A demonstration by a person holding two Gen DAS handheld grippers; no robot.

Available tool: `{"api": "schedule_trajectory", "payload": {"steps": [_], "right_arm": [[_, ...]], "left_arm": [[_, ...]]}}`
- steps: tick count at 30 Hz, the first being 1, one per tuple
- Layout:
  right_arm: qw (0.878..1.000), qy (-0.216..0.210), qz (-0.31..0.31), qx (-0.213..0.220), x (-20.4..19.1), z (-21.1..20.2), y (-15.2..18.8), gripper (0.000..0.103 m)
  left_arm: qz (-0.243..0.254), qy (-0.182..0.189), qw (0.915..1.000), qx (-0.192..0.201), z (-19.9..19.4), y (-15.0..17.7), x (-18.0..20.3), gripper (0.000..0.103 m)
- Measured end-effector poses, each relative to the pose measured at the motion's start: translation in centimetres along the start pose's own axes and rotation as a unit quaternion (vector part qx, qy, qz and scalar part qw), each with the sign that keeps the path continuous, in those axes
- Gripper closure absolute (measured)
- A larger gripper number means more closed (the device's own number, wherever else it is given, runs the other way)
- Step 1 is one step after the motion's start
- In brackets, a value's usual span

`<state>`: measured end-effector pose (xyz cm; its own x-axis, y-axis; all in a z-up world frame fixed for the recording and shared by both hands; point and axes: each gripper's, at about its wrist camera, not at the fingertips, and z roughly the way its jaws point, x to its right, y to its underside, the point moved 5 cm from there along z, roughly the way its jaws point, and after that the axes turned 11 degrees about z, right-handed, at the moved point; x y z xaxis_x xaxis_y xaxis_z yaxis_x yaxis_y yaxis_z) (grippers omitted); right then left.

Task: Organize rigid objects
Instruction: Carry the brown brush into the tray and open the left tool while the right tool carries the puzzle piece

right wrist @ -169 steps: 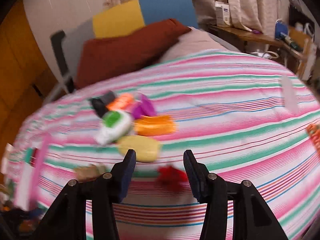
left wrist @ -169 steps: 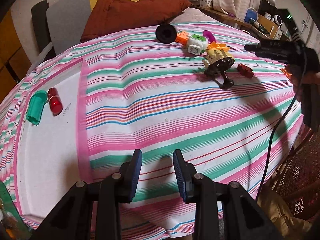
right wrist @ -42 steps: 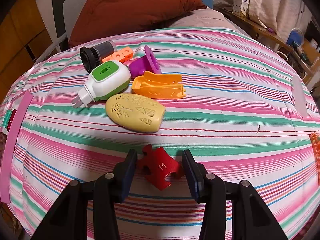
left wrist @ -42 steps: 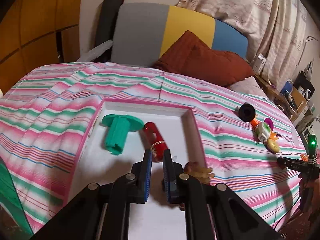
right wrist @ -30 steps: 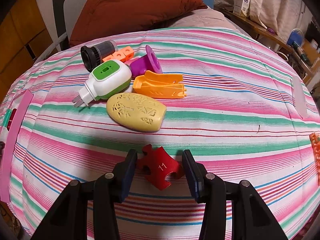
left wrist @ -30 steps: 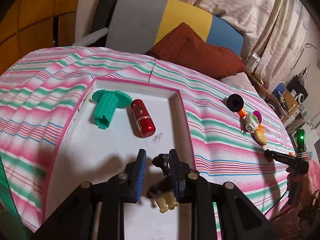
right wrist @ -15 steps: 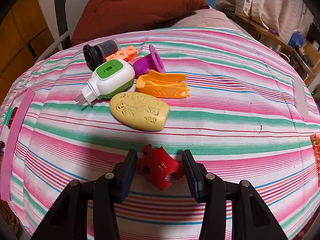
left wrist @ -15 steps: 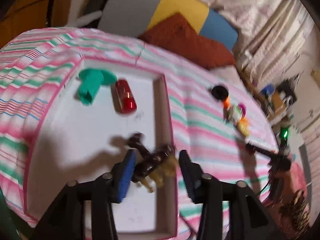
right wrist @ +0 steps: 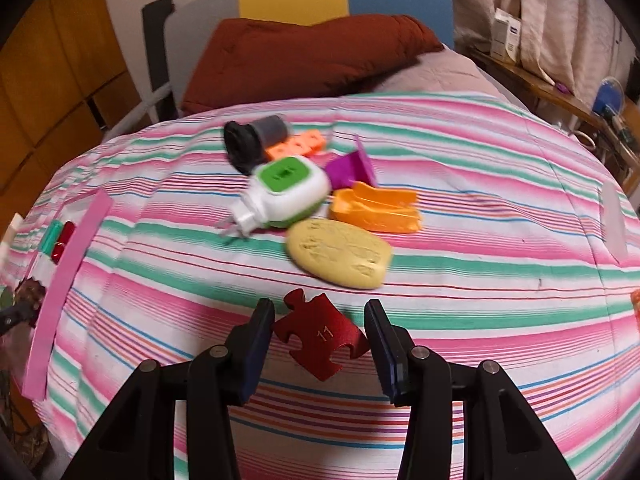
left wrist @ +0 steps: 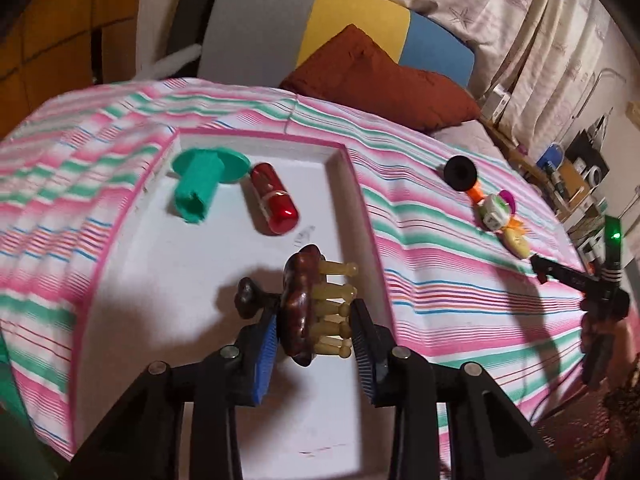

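A brown wooden massager (left wrist: pixel 298 312) with pale pegs lies on its side over the white pink-rimmed tray (left wrist: pixel 168 320). My left gripper (left wrist: pixel 315 312) is closing on it: one pad meets the brown body, the other the peg tips. Further back in the tray lie a green flanged plug (left wrist: pixel 200 184) and a red cylinder (left wrist: pixel 274 204). My right gripper (right wrist: pixel 319 308) is shut on a red puzzle piece (right wrist: pixel 320 336) marked 11, just above the striped bedspread. Behind it lie a yellow oval (right wrist: pixel 340 254), an orange clip (right wrist: pixel 374 210) and a white-and-green plug-in (right wrist: pixel 286 192).
A purple funnel (right wrist: pixel 352 168), an orange block (right wrist: pixel 298 146) and a black cylinder (right wrist: pixel 248 140) lie at the back of the pile. The tray's pink rim (right wrist: pixel 60 280) shows at far left. A brown pillow (right wrist: pixel 312 52) and a chair back stand behind, with cluttered shelves at right.
The left jaws let go of the massager's stem and opened wide. The massager tipped onto its side, and the jaws have narrowed around its body. The right gripper rose slightly with the puzzle piece.
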<state>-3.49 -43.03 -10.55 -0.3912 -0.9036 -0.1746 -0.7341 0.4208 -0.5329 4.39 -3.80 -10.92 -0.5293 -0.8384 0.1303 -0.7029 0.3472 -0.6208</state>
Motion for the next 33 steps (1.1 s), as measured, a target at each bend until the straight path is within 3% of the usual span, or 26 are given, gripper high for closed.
{"api": "schedule_trajectory", "payload": {"steps": [6, 11, 16, 19, 23, 29, 33], "right_arm": [[1.0, -0.025, -0.019, 0.0, -2.6, -0.3, 1.1, 0.056], [0.998, -0.064, -0.013, 0.007, -5.3, -1.0, 1.1, 0.056], [0.994, -0.104, -0.026, 0.003, -10.2, -1.1, 1.3, 0.056], [0.991, -0.124, -0.042, 0.005, -13.2, -1.5, 1.5, 0.056], [0.987, -0.146, -0.072, 0.007, -17.4, -1.8, 1.6, 0.056], [0.979, -0.175, -0.104, 0.001, -23.2, -1.1, 1.2, 0.056], [0.974, -0.184, -0.132, 0.001, -26.5, -0.7, 0.9, 0.056]], "left_arm": [[-0.019, -0.031, 0.9993, 0.005, -0.3, -0.1, -3.0, 0.069], [0.016, -0.099, 0.995, 0.005, -0.3, -1.1, -4.8, 0.069], [0.043, -0.114, 0.9926, -0.005, 0.9, -2.0, -5.6, 0.068], [0.069, -0.156, 0.9854, -0.01, 1.1, -2.2, -5.9, 0.068], [0.05, -0.17, 0.9841, 0.001, 0.7, -2.2, -6.8, 0.065], [0.0, -0.121, 0.9908, 0.061, -2.6, -1.1, -6.7, 0.059], [-0.047, -0.093, 0.9924, 0.066, -3.6, 0.4, -6.8, 0.059]]}}
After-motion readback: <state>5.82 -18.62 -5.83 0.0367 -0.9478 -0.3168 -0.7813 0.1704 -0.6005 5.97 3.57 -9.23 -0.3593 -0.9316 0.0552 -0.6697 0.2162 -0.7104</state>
